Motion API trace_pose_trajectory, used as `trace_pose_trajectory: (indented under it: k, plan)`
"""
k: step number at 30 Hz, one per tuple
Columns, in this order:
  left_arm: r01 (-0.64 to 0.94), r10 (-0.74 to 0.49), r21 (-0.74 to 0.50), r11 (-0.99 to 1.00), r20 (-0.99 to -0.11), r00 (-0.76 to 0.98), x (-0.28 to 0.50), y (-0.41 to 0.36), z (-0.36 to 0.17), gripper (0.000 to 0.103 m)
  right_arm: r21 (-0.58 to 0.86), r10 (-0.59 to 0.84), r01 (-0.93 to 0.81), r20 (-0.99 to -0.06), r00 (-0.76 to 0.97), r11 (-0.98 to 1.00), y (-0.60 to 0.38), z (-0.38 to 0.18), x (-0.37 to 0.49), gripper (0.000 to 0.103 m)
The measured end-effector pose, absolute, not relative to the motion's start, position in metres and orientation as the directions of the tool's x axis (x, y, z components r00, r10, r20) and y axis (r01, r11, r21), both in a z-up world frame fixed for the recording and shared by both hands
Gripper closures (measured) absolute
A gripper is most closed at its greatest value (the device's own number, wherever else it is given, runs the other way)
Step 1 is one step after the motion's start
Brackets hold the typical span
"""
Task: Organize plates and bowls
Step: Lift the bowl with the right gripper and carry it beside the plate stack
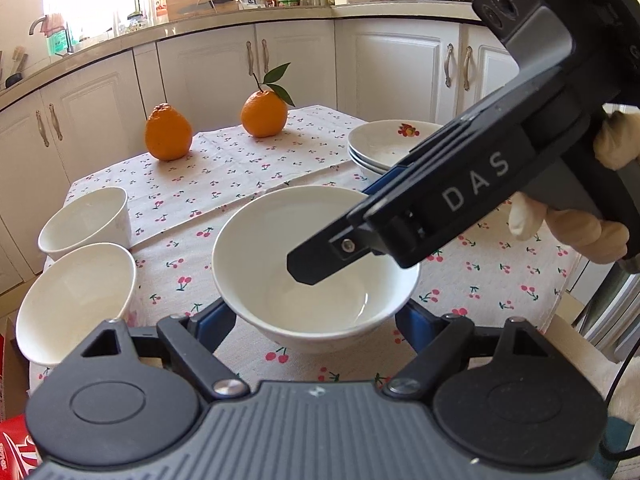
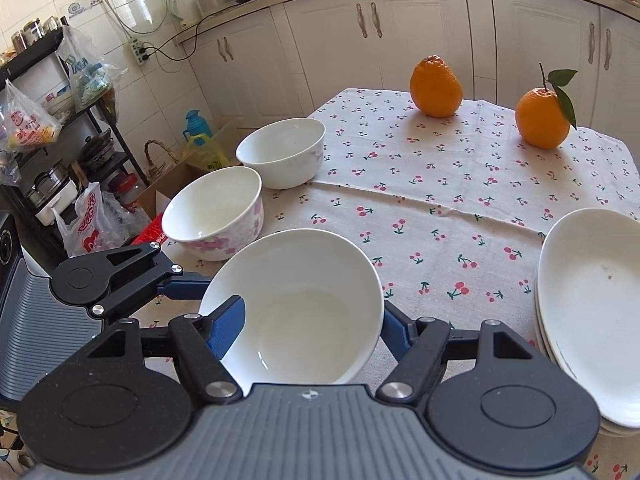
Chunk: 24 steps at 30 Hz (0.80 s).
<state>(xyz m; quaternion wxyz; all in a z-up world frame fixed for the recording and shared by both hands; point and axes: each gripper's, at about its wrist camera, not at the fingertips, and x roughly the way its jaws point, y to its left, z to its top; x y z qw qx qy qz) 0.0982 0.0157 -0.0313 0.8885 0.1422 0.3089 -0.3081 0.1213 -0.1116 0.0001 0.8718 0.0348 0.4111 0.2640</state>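
A wide white bowl (image 1: 316, 268) (image 2: 296, 308) stands on the cherry-print tablecloth between both grippers. My right gripper (image 2: 312, 324) straddles its near rim, one blue finger (image 2: 228, 330) inside the bowl and the other outside; in the left wrist view it (image 1: 320, 256) reaches in from the right. My left gripper (image 1: 316, 320) is open, its fingers spread to either side of the bowl's base. Two more white bowls (image 1: 76, 300) (image 1: 86, 220) stand at the left, also seen in the right wrist view (image 2: 214, 216) (image 2: 282, 152). Stacked white plates (image 1: 384, 144) (image 2: 592, 304) lie at the right.
Two oranges (image 1: 168, 132) (image 1: 264, 114) sit at the table's far side. White kitchen cabinets (image 1: 280, 64) stand behind. A shelf (image 2: 60, 120) with bags and pots stands left of the table. A red packet (image 1: 16, 448) lies at the left table edge.
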Motion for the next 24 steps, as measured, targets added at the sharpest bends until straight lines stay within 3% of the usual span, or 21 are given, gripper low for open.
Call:
trace_pose_trajectory:
  k: [21,24]
  plan:
    - [0.632,-0.475,0.012,0.775,-0.649,0.595,0.1093,0.0118,-0.0394,0.017,0.283,0.467,-0.396,-0.716,0.518,0.874,-0.1161,-0.0079,0.129,0.025]
    - [0.63,-0.471,0.026,0.776,-0.64,0.607,0.1071,0.0115,-0.0392,0.011,0.324,0.499,-0.395,-0.698,0.513,0.859,-0.1181,-0.0081,0.1293,0.009]
